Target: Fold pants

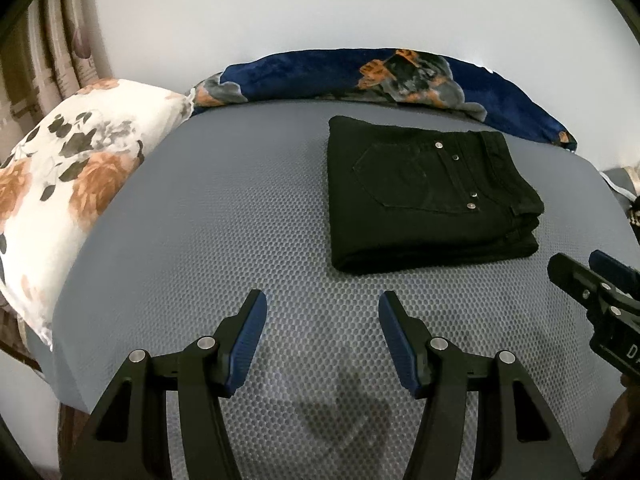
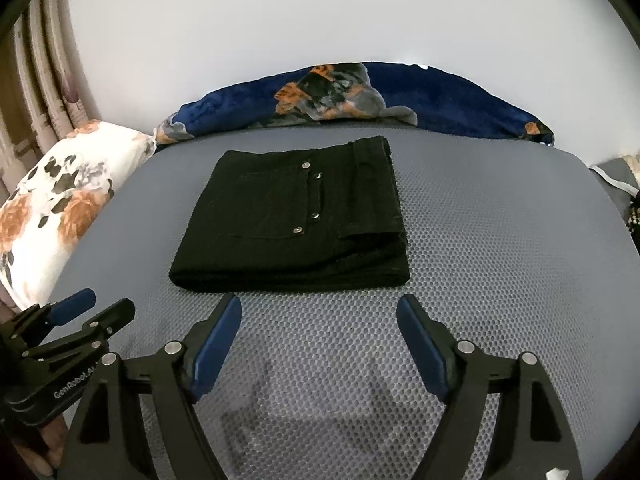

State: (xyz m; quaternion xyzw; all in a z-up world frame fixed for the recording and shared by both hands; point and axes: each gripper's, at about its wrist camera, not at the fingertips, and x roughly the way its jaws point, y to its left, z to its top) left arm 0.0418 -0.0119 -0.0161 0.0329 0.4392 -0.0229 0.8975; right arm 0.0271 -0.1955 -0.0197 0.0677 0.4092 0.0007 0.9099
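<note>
- Left gripper nearest in its own view, over the near part of the grey honeycomb-textured mattress: jaws apart at a moderate width, blue pads bare, nothing between them, only a faint shadow on the cover below.
- Right gripper likewise over the near part of the mattress, just short of the garment's near edge: jaws spread wide, blue pads empty, no cloth touched.
- Each gripper visible at the margin of the other's view, side by side and apart, neither one over the garment.
- Black pants lying beyond both grippers, around the middle of the mattress and toward its far edge: a compact, roughly rectangular stack, several layers showing along the near and right sides.
- Back pocket and four metal rivets facing up on top; waistband along the right side of the stack.
- Edges fairly square, no leg trailing loose, no corner hanging off.
- Folding judged as good as done: bundle flat, closed and free of both grippers.
- Left over, at most, a small tidy of the slightly uneven layers at the near right corner; nothing further plainly called for.
- Floral pillow on the left edge of the mattress, well apart from the pants.
- Dark blue patterned blanket bunched along the far edge, close behind the stack but not seen touching it.
- Plain pale wall behind, striped curtain at far left.
</note>
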